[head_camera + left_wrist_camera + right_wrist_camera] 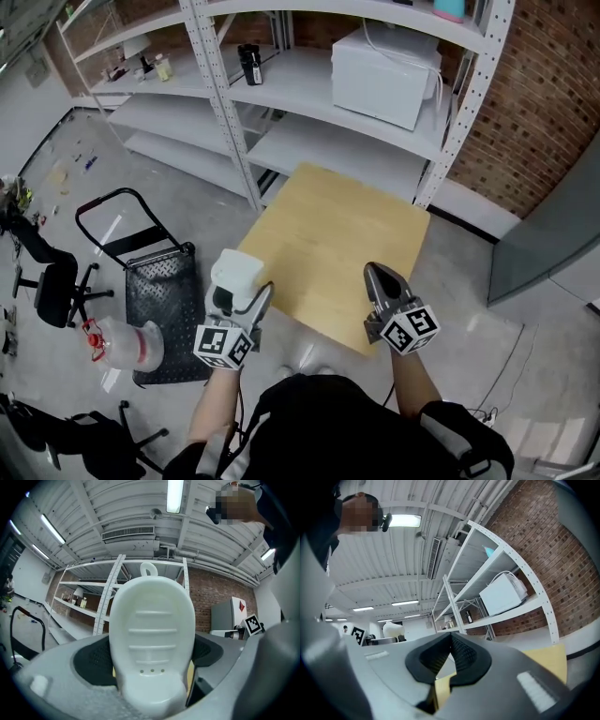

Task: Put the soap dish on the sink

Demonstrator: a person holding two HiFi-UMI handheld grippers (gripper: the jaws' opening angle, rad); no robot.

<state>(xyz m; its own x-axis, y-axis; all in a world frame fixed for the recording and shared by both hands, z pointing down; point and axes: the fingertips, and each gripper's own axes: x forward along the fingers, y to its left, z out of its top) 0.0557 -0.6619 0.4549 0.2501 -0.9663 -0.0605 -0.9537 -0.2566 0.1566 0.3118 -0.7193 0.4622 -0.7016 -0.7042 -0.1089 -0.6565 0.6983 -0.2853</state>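
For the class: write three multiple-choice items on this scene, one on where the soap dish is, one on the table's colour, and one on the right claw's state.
1. Where is the soap dish?
A on the table; B in the left claw; C in the right claw.
2. What colour is the table top?
A black; B red; C light wood.
3. How is the right claw?
A shut and empty; B wide open; C shut on the soap dish.

Answers:
1 B, the dish stands clamped between that claw's pads.
2 C, the head view shows pale yellow wood.
3 A, its tips meet with nothing between them.
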